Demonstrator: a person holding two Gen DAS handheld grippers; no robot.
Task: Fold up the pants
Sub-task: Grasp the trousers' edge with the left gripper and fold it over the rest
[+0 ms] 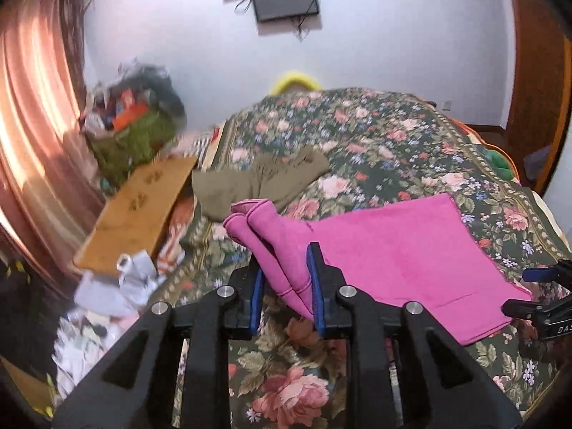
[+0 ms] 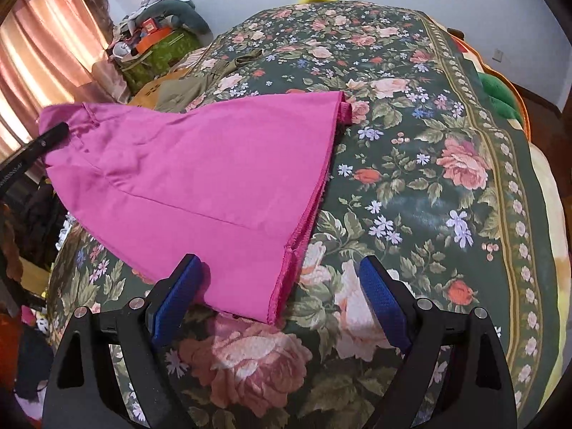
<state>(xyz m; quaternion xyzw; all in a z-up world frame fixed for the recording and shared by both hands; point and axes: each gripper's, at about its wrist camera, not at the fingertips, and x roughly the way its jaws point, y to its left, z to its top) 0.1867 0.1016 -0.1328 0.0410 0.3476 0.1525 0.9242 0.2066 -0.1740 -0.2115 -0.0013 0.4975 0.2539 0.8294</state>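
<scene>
The pink pants (image 1: 404, 246) lie folded on the floral bedspread (image 1: 375, 136). My left gripper (image 1: 286, 279) is shut on the pants' left end, and the cloth there is lifted and bunched between the blue pads. In the right wrist view the pants (image 2: 200, 178) spread out flat to the left. My right gripper (image 2: 279, 286) is open, low over the bed, with the pants' near right corner between its fingers. The right gripper also shows at the right edge of the left wrist view (image 1: 536, 293). The left gripper's finger shows at the left of the right wrist view (image 2: 35, 146).
An olive-green garment (image 1: 261, 178) lies on the bed beyond the pants. A wooden board (image 1: 136, 211), papers and a cluttered green bag (image 1: 132, 125) stand left of the bed. Pink curtains (image 1: 32, 136) hang at the far left. A green plush object (image 2: 500, 96) lies at the bed's right edge.
</scene>
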